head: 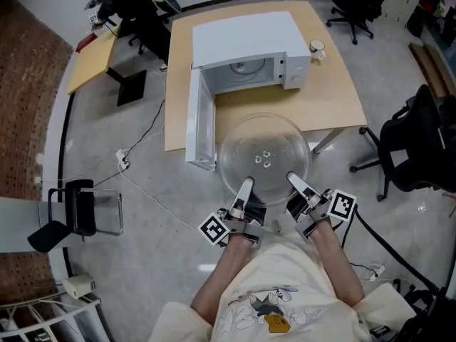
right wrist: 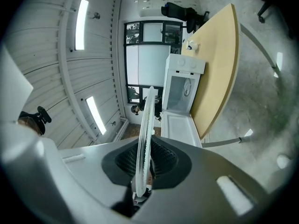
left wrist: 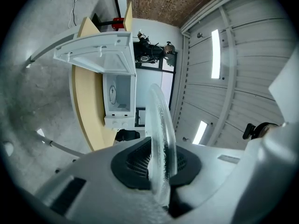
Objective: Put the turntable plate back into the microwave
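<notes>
Nearest, the person's forearms (head: 235, 262) reach out over the grey floor (head: 142, 212), one tool in each hand. Left tongs (head: 246, 184) are clamped on the near rim of the plate (head: 263, 144), the glass edge pinched between the dark ribbed pads (left wrist: 133, 162). Right tongs (head: 293, 180) grip the same rim just to the right, closed on the glass in the same way. So the clear round plate hangs roughly flat in the air between the person and the table (head: 335, 95), three small bumps at its middle, its far edge overlapping the table's near edge from above. Its left side lies just beside the outer end of the open door (head: 199, 120), which swings out toward the person. Behind it the white microwave (head: 242, 34) stands on the table, its cavity open and facing the plate. A white cup (head: 316, 48) stands just right of the microwave. Further right, off the table, a black chair (head: 417, 141) stands on the floor
</notes>
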Demonstrator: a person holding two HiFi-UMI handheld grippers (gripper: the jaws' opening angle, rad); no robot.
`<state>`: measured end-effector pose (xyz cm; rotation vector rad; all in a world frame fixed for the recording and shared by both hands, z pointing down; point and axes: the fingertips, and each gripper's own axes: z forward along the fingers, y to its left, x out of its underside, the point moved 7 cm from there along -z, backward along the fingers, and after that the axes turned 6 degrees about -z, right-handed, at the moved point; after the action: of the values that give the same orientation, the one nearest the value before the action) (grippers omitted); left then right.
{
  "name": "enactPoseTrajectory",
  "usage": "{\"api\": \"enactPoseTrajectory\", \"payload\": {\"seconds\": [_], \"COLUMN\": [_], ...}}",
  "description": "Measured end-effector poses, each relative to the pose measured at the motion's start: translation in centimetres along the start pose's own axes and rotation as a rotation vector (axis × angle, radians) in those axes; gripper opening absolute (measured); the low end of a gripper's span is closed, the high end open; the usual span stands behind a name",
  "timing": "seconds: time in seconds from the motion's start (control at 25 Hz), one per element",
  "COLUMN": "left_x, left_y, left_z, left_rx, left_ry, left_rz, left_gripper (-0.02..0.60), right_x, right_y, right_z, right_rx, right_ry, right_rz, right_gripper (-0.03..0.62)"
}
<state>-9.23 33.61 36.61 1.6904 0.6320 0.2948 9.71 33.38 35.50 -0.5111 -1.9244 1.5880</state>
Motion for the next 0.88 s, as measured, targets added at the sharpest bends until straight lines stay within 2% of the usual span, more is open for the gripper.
{"api": "enactPoseTrajectory", "payload": {"seconds": [0.36,0.48,0.68,0.88], "left_x": [-3.1,-4.0,-4.9,-6.0], "left_y": [0.7,0.4,1.7,3.7], "left_z": [0.4,1.3,4.3,8.9], "left_rx": [-0.041,-0.045,-0.062,-0.069], "left_ry": [0.027,0.027,0.005,-0.036], "left_rz": [-0.038,-0.022,-0.017,-0.003], "left_gripper": [0.031,0.031,0.031,0.031], "right_x": [0.8,0.4,-2.6,-7.4], "right_y": [-1.2,-1.7,-3.1,-5.5], "right_z": [2.4,3.6,5.3,7.9], "right_rx": [0.012,0.003,0.010,0.013], "right_ry": [-0.049,-0.047,-0.027,0.024], "right_rz": [0.012,0.035,0.053,0.071], "right_gripper": [0.040,0.038,0.037,0.037]}}
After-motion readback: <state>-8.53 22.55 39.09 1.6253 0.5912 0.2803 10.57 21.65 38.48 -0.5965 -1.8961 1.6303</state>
